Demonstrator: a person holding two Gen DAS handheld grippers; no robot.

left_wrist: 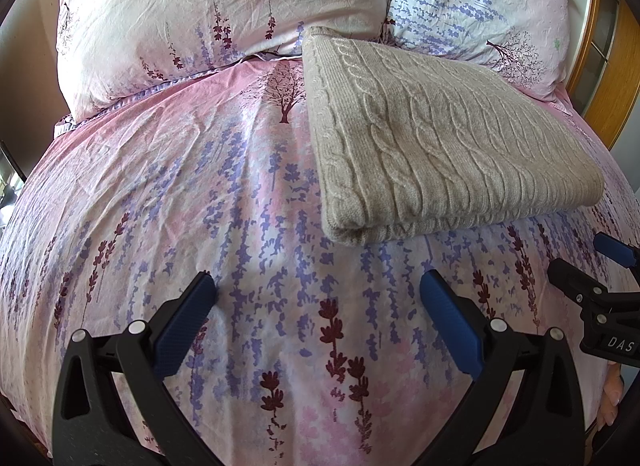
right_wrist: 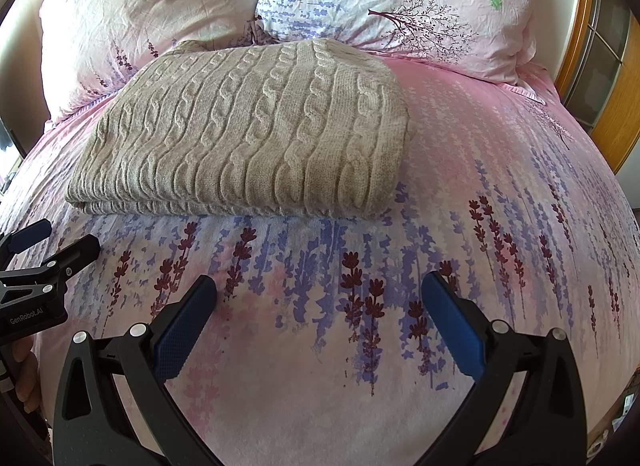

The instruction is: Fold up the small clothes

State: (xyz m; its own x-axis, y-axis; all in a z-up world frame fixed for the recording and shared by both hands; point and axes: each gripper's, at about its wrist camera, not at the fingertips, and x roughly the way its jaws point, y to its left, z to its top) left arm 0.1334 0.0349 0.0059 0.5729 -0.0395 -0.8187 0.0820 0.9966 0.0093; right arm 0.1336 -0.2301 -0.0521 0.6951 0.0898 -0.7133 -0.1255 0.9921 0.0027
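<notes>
A beige cable-knit sweater (left_wrist: 436,137) lies folded into a neat rectangle on the pink floral bedspread (left_wrist: 200,193), just in front of the pillows. It also shows in the right wrist view (right_wrist: 256,129). My left gripper (left_wrist: 318,286) is open and empty, held above the bedspread short of the sweater's near left corner. My right gripper (right_wrist: 320,286) is open and empty, short of the sweater's near right side. Each gripper appears at the edge of the other's view, the right one (left_wrist: 600,262) and the left one (right_wrist: 52,242).
Two floral pillows (left_wrist: 200,17) (left_wrist: 480,5) lean at the head of the bed behind the sweater. A wooden frame (left_wrist: 604,77) stands to the right of the bed. The bedspread (right_wrist: 480,225) extends bare around the sweater.
</notes>
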